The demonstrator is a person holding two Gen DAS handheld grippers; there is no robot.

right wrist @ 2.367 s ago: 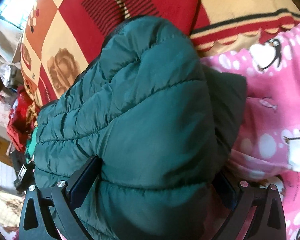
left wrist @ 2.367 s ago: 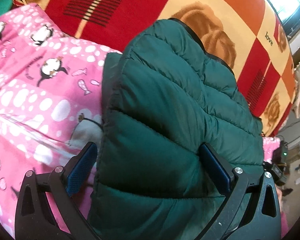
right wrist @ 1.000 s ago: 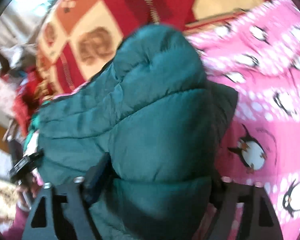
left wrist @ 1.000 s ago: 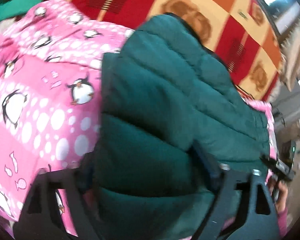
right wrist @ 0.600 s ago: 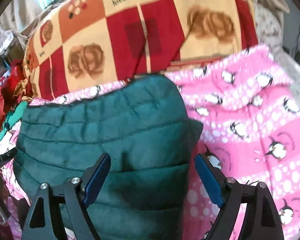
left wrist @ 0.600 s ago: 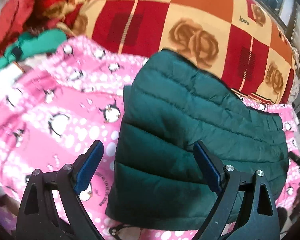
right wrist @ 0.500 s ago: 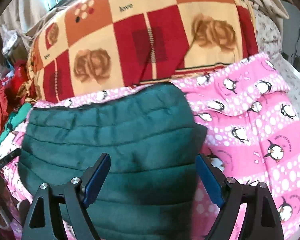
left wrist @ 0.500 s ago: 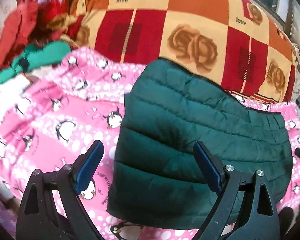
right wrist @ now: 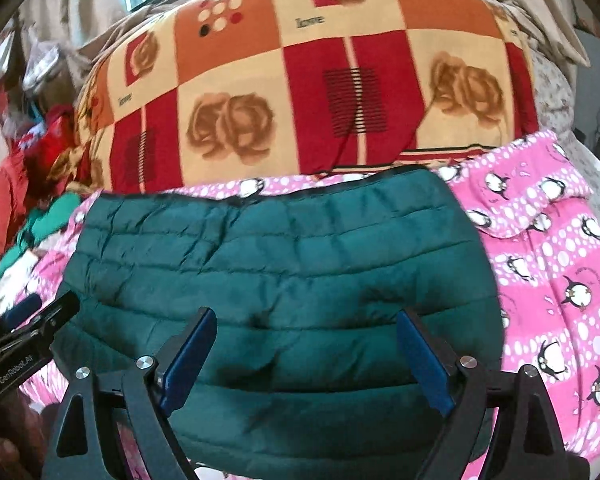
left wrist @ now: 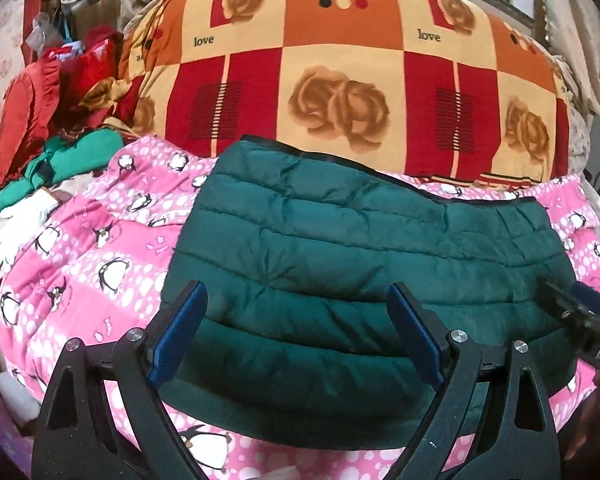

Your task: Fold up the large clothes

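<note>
L wrist view: left gripper (left wrist: 296, 332) w/ fingers spread wide, blue pads (left wrist: 178, 334) facing in, nothing between them, held above the near part of the green puffer jacket (left wrist: 360, 264), not touching it as far as visible. Jacket lies folded into a wide quilted rectangle on the pink penguin blanket (left wrist: 84, 264), far edge w/ dark trim just beside the red/orange rose-check quilt (left wrist: 340, 80). Pile of red + green clothes (left wrist: 56, 120) at far left. Right gripper (left wrist: 580, 320) pokes in at the R edge over the jacket's R end; only part of it shows here.

R wrist view: right gripper (right wrist: 306, 350) also wide apart, blue pads (right wrist: 424, 366) clear, holding nothing, over the jacket's (right wrist: 284, 264) near half. Jacket flat on penguin blanket (right wrist: 560, 264), back edge by the rose quilt (right wrist: 300, 92). Left gripper (right wrist: 32, 332) seen at L edge near the jacket's L end, "GenRobot.AI" label on its body. Clothes pile (right wrist: 40, 160) blurred at far L.
</note>
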